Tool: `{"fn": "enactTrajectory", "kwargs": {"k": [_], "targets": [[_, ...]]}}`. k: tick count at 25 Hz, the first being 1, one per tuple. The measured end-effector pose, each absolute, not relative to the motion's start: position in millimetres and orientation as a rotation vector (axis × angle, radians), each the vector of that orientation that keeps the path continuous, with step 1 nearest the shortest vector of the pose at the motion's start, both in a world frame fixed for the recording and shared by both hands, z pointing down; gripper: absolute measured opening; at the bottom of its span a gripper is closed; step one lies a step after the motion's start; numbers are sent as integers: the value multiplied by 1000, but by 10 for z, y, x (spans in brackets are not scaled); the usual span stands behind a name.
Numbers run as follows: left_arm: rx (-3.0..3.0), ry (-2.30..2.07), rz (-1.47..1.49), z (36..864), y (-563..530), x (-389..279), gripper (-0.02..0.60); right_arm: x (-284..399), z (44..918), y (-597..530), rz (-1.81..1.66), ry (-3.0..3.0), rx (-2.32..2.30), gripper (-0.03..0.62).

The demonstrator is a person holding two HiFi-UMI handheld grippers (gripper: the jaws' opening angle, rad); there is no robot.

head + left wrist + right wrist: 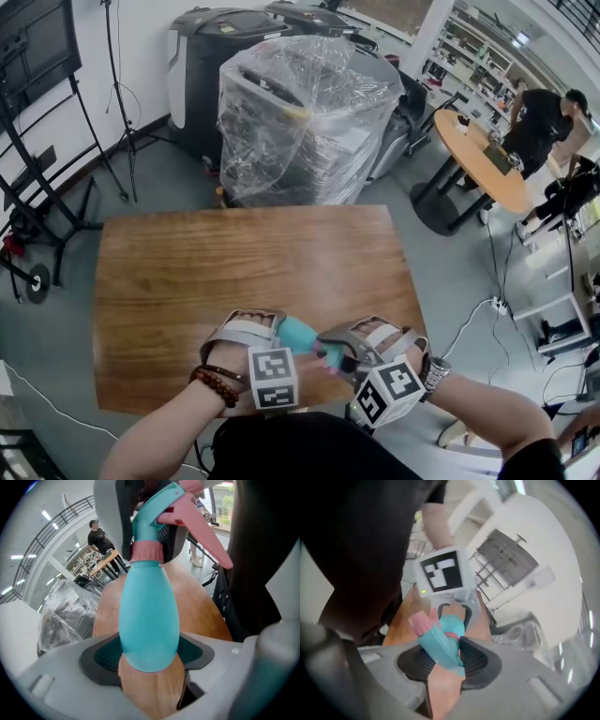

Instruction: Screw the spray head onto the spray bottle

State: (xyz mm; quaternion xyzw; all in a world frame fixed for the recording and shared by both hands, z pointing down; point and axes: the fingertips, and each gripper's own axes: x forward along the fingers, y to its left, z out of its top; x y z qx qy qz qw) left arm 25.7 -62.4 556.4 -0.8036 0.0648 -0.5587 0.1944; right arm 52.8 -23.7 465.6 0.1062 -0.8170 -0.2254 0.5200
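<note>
Spray bottle (149, 616) pinched by base in left gripper (150, 654), steadying it; right gripper (449, 660) clamps spray head (437, 645) just ahead, for twisting.

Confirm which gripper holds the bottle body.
The left gripper: its fingers clamp the teal bottle at its body; the right gripper grips the pink-triggered spray head.
</note>
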Motion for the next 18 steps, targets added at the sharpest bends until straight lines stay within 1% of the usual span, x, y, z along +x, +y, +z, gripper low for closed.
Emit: {"fn": "enactTrajectory", "kwargs": {"k": [6,13,15,18], "targets": [[-2218,370,-1540,5541,-767,238,387,582,4641,-477,369,-2177,625,120],[-2128,476,-1536,5557,-848,194,387,685,4745,-573,1511,-2119,928,121],[-2119,485,-1533,5562,-855,194,387,695,4755,-581,1624,-2112,955,121],[-2127,491,-1528,5563,-862,213,387,703,4741,-590,1572,-2129,972,121]]}}
